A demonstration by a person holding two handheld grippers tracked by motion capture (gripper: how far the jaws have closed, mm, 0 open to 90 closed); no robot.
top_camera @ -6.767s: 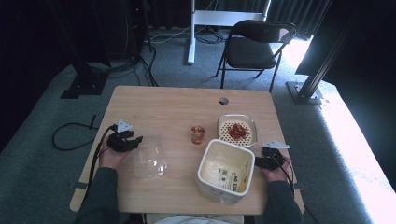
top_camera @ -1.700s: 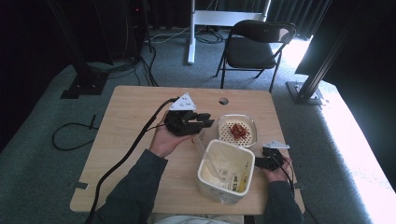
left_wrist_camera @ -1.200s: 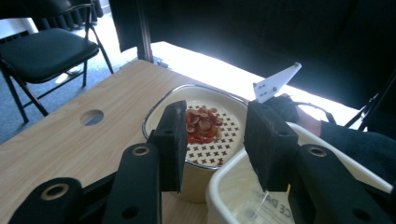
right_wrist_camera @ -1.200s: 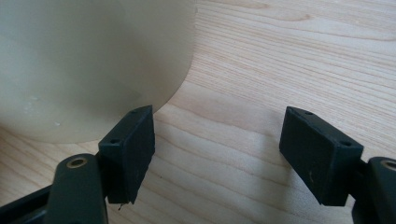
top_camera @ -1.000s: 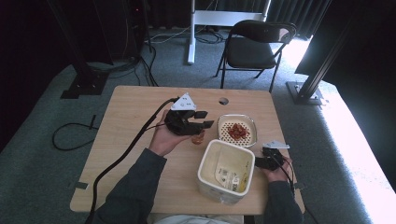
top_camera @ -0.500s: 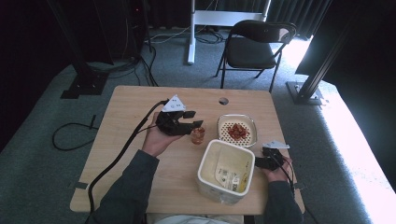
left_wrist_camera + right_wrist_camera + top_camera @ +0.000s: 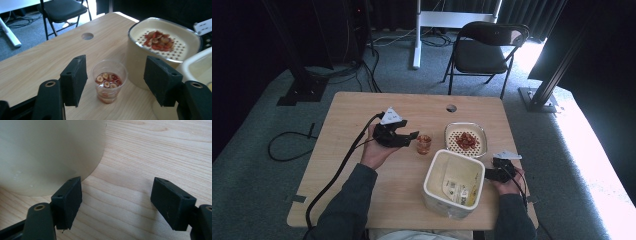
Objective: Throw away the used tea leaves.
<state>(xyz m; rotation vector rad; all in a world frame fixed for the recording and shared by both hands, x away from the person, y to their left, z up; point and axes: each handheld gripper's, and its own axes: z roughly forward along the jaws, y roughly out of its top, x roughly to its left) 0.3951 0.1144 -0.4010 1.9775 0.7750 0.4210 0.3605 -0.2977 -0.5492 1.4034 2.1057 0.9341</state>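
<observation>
Now the left hand-held gripper (image 7: 115, 82), its jaws just opening, stands spread around a clear plastic cup (image 7: 109, 83) of pinkish liquid and red fruit slices, upright at twelve o'clock.

The person wears a dark grey-blue long-sleeved top; the left sleeve (image 7: 343, 200) fills the lower left of the high view and the right sleeve (image 7: 512, 220) shows at the lower right. The left tongs (image 7: 409, 136) are black, topped by a pale grey three-cornered plate (image 7: 391, 117), with a thick black cable (image 7: 337, 175) trailing toward the bottom left edge. The right tongs (image 7: 488, 174) are black too, with their own pale plate (image 7: 507, 155) and thin black wires. In the left gripper view each black arm ends in a blocky, matt rectangular pad (image 7: 75, 80) with small screw holes, and a brass-coloured ringed hole (image 7: 50, 83) sits in the arm behind it.
</observation>
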